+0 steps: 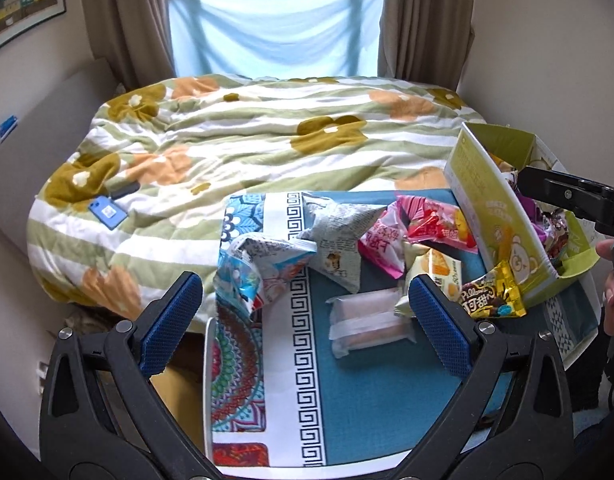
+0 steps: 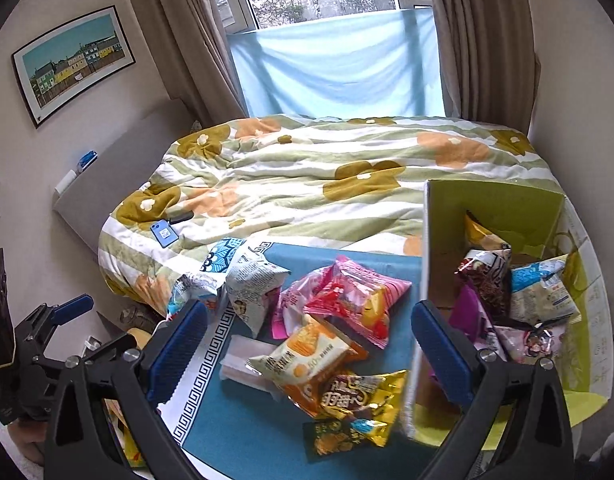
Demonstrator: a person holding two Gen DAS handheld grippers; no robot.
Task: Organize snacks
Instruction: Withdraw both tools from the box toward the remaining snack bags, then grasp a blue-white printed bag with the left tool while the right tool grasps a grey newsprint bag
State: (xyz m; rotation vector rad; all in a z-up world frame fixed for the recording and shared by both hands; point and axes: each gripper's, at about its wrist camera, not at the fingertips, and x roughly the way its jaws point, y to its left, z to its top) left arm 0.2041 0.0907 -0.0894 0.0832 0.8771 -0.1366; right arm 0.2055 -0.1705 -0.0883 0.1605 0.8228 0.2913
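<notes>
left gripper (image 1: 303, 316): jaws wide apart, holding nothing | right gripper (image 2: 307, 344): jaws wide apart, holding nothing, one finger over the box wall | snacks (image 2: 339, 328): piled on the blue cloth (image 2: 243, 432) beside the green box (image 2: 503, 200), more already inside | risk: a bump could tip the box | far: bed (image 2: 307, 184)

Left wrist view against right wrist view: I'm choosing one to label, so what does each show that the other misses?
Only the left wrist view shows the green box's printed outer wall and the right tongs over it. Only the right wrist view shows the packets inside the box, such as the light blue packet, and the left tongs off to the side. Both share the pink packet and the teal cloth.
</notes>
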